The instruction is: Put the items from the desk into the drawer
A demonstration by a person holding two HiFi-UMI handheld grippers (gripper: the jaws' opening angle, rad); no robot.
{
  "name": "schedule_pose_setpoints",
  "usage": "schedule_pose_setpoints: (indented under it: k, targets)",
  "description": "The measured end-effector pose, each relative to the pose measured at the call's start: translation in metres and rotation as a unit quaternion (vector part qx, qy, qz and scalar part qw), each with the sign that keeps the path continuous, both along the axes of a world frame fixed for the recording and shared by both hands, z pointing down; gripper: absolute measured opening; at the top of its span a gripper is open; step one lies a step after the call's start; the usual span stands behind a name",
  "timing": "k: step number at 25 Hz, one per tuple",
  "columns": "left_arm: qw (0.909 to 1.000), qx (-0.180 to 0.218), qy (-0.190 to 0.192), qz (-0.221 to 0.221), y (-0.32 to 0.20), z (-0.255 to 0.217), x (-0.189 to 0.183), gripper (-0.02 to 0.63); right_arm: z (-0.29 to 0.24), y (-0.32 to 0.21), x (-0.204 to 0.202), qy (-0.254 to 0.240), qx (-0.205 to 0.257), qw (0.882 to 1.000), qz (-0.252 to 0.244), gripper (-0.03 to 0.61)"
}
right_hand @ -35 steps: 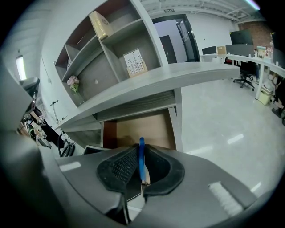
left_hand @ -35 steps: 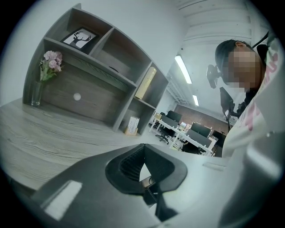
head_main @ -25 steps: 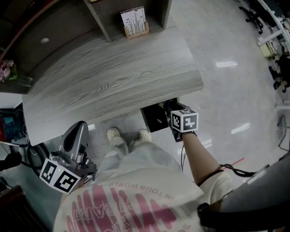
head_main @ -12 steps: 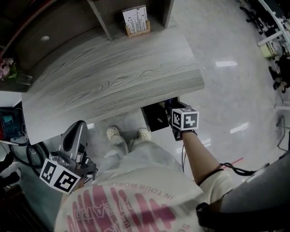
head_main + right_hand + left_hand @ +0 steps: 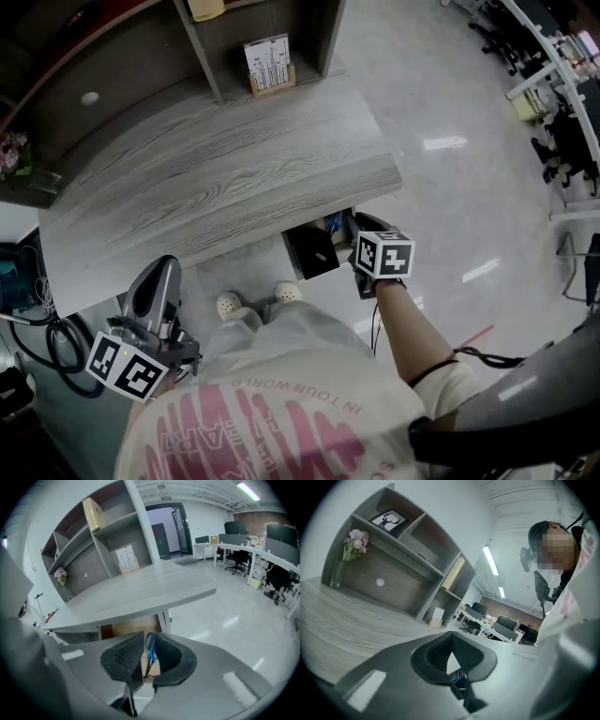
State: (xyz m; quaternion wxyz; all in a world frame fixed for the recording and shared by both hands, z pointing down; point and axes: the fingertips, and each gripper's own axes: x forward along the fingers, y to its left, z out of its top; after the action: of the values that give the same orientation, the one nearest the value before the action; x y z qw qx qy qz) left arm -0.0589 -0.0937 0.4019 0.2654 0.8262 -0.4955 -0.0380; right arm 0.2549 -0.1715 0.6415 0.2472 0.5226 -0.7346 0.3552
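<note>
The grey wood desk (image 5: 225,178) has an open drawer (image 5: 126,625) under its front right corner. In the drawer lie a black flat item (image 5: 314,251) and a blue-handled tool (image 5: 150,649), its blue also showing in the head view (image 5: 336,223). My right gripper (image 5: 361,225) hovers over the drawer's right end, pointing down. Its jaws (image 5: 145,635) have just been opening a little and stand slightly apart. Nothing is between them; the blue-handled tool shows through the gap, lying below. My left gripper (image 5: 159,264) hangs off the desk's front left, its tips (image 5: 452,634) together and holding nothing.
A shelf unit at the desk's back holds a card stand (image 5: 267,61), a yellow book (image 5: 206,7) and a vase of flowers (image 5: 11,150). The person's white shoes (image 5: 253,302) stand beside the drawer. Cables (image 5: 56,337) lie at the left. Office desks and chairs (image 5: 553,84) stand far right.
My right gripper has lifted a little away from the drawer. The head view has shifted slightly. The left gripper has stayed where it was.
</note>
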Motion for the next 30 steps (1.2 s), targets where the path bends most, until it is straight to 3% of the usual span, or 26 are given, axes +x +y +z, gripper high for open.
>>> schedule_pose_setpoints:
  k: [2, 3, 8, 14, 21, 30]
  targets:
    - [1.0000, 0.006, 0.004, 0.006, 0.001, -0.002, -0.004, 0.020, -0.025, -0.004, 0.005, 0.002, 0.031, 0.999, 0.030, 0.012]
    - [0.9999, 0.009, 0.005, 0.007, 0.002, -0.003, -0.007, 0.020, -0.040, -0.006, 0.006, 0.000, 0.050, 0.998, 0.043, 0.005]
    - [0.9995, 0.027, 0.012, 0.010, 0.004, -0.016, -0.029, 0.020, -0.127, -0.024, -0.005, -0.021, 0.151, 0.986, 0.073, 0.005]
    - [0.9985, 0.049, 0.013, 0.020, 0.007, -0.032, -0.059, 0.020, -0.210, -0.030, -0.071, -0.054, 0.239, 0.969, 0.035, 0.005]
    - [0.9974, 0.067, -0.007, 0.027, 0.012, -0.049, -0.102, 0.020, -0.250, -0.017, -0.165, -0.080, 0.268, 0.959, -0.033, 0.005]
    - [0.9961, 0.081, -0.014, 0.031, 0.016, -0.062, -0.171, 0.020, -0.280, -0.012, -0.261, -0.094, 0.293, 0.948, -0.081, 0.005]
